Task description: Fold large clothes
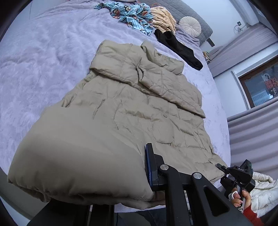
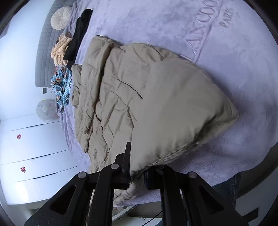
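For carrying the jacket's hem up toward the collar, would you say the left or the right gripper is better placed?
Neither alone, probably. The left gripper and the right gripper are each shut on a hem corner of the beige jacket, both lifted off the purple blanket. If one must lead, left: more hem is bunched at it.

A beige quilted puffer coat (image 1: 132, 107) lay spread on a lilac plush bedspread (image 1: 40, 57). The left gripper (image 1: 147, 175) was clamped on the coat's near hem, which bulged up, blurred, over its blue-padded black finger (image 1: 149, 166). At the lower right, a hand (image 1: 240, 198) held the right gripper (image 1: 219, 166) at the coat's other near corner. Beyond the coat lay a black garment (image 1: 180, 50), a blue cartoon-print garment (image 1: 133, 15), a cream striped garment (image 1: 163, 19) and a round cream pleated cushion (image 1: 189, 26).
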Demonstrator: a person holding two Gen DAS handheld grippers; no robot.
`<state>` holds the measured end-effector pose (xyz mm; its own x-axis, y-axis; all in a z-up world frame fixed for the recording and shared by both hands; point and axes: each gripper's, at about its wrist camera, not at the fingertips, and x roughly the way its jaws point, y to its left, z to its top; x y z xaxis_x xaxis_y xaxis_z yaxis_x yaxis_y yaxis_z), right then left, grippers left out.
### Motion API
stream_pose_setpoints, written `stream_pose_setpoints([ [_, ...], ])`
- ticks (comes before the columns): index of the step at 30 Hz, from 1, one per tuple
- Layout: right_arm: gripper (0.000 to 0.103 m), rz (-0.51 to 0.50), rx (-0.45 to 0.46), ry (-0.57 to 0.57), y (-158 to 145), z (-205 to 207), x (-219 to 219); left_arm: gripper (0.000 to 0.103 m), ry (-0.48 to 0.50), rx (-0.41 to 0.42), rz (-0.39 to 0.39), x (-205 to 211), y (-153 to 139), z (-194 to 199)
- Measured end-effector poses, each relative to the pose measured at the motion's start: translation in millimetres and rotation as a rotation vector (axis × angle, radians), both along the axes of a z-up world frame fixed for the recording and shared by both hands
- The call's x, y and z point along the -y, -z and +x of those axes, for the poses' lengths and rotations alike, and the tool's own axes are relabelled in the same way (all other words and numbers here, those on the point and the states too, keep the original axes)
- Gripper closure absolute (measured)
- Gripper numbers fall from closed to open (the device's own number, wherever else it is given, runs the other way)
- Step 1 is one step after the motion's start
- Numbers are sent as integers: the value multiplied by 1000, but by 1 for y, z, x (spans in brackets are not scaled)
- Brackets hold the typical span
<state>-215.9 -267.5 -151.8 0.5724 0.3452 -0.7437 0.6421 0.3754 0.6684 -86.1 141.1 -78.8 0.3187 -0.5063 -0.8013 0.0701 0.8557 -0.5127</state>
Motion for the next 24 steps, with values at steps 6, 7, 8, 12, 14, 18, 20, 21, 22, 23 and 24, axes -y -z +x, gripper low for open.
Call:
stream_pose_setpoints([
  [6,92,-104,62,-113,-43,40,5,87,7,74,9,10,-29,30],
  [7,92,-115,71,-136,-50,48,7,87,0,81,10,11,-34,35],
  [8,92,-125,83,-160,-57,58,9,87,-10,90,15,13,-40,41],
  [12,92,-158,126,-234,-83,93,20,87,-56,135,33,21,-65,63],
  [14,92,-179,161,-282,-97,118,26,87,-76,166,74,28,-75,78],
  [18,92,-225,205,-394,-117,171,34,87,-151,196,118,39,-84,119],
  [20,92,-255,214,-441,-121,197,38,87,-172,197,147,45,-84,140],
  [21,92,-266,208,-455,-121,214,40,87,-178,196,161,47,-83,151],
  [22,92,-269,202,-461,-120,228,42,87,-177,192,177,50,-81,164],
  [23,92,-274,202,-465,-119,242,44,87,-172,189,192,52,-77,174],
  [24,92,-285,202,-470,-117,255,46,87,-160,184,211,54,-72,188],
])
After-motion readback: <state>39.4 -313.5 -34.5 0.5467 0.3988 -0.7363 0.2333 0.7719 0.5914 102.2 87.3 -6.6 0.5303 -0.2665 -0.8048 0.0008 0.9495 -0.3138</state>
